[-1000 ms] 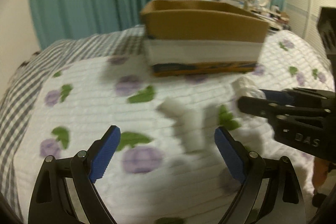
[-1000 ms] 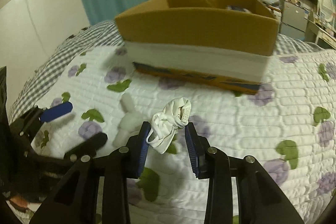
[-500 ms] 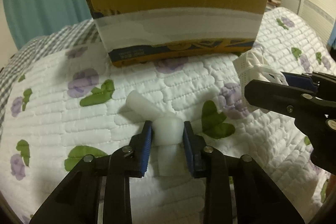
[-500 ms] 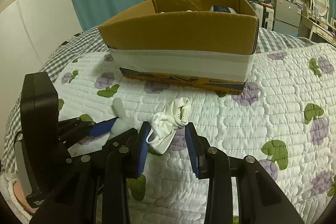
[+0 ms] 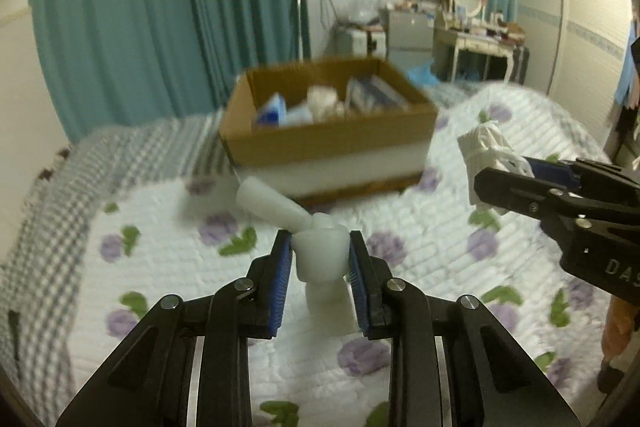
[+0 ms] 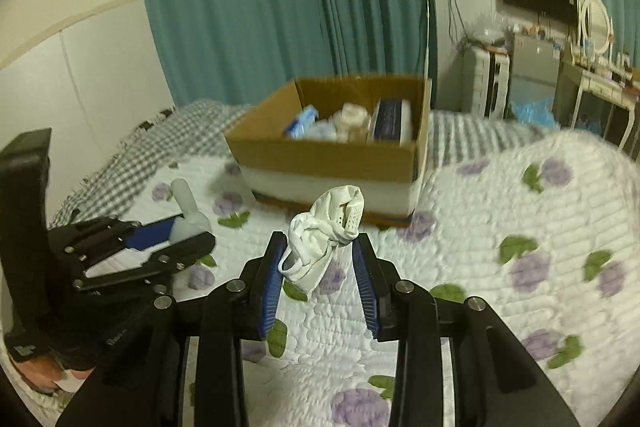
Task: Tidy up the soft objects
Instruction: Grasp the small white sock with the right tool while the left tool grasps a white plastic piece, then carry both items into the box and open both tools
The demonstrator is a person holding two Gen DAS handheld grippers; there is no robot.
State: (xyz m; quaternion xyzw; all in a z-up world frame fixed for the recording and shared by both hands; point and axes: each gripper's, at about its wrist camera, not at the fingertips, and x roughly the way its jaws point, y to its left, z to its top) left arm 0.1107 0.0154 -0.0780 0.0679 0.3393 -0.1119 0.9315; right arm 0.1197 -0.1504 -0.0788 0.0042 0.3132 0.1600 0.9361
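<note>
My left gripper (image 5: 319, 247) is shut on a white soft plastic piece (image 5: 316, 251) with a tube arm sticking up-left, held above the bed. It also shows in the right wrist view (image 6: 188, 219). My right gripper (image 6: 318, 247) is shut on a crumpled white cloth (image 6: 328, 231), also lifted; the cloth shows at the right of the left wrist view (image 5: 490, 147). An open cardboard box (image 5: 332, 139) (image 6: 332, 151) holding several soft items stands ahead on the bed.
A white quilt (image 5: 440, 267) with purple flowers covers the bed; a grey checked blanket (image 5: 100, 179) lies at the left. Teal curtains (image 6: 260, 7) hang behind the box. A dresser and TV stand at the far right.
Both grippers have risen from the quilt with their objects and tilted up; the box's inside now shows. A second ago my left gripper was open above the white piece; it then shut on it.
</note>
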